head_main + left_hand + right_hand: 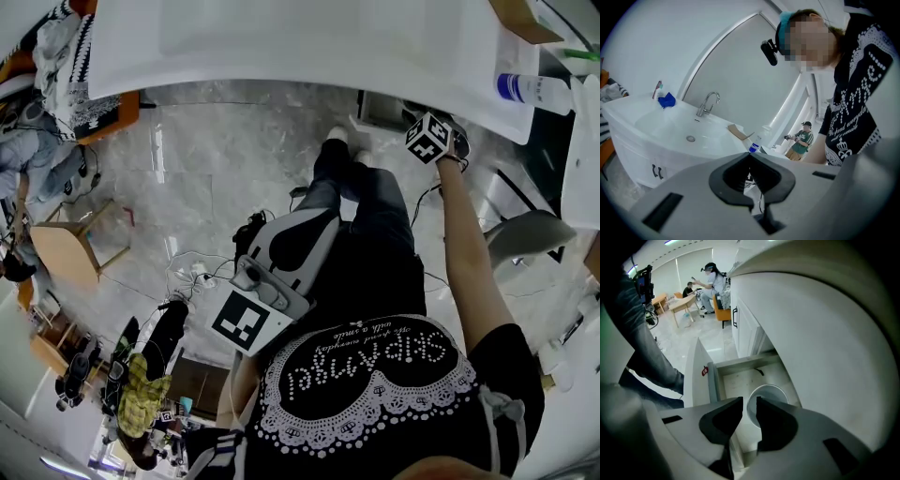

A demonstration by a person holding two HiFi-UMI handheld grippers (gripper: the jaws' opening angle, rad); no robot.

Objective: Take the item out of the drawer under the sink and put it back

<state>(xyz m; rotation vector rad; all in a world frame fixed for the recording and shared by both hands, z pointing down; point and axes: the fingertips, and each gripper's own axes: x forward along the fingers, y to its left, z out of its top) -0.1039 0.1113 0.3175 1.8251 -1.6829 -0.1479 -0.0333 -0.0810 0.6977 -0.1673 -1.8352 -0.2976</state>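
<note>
Pale marble floor point(216, 159) spreads out below the white sink counter point(281, 37) where I stand. My right gripper point(749, 401) points steeply down into the open drawer point(740, 363) under that counter, jaws apart and pressing on nothing. Just below them stands the cup point(769, 393), showing through the gap and past the right-hand jaw. It is round, white and upright on the drawer floor. Its mouth faces straight up at me, so its axis runs up and down, roughly in line with the gripper. A small dark scrap point(760, 372) lies on the drawer floor beyond it; I cannot tell what it is. The drawer's white front panel carries a red sticker point(704, 371).

My left gripper point(751, 157) hangs well apart from the drawer, low by my left side, its jaws together with nothing between them. Past it I see the basin with its curved tap point(708, 103) and a bottle with a blue label point(754, 146) on the counter's edge.

Farther off, an orange chair point(723, 312) stands by the cabinet, and people sit at a wooden table point(682, 303).
</note>
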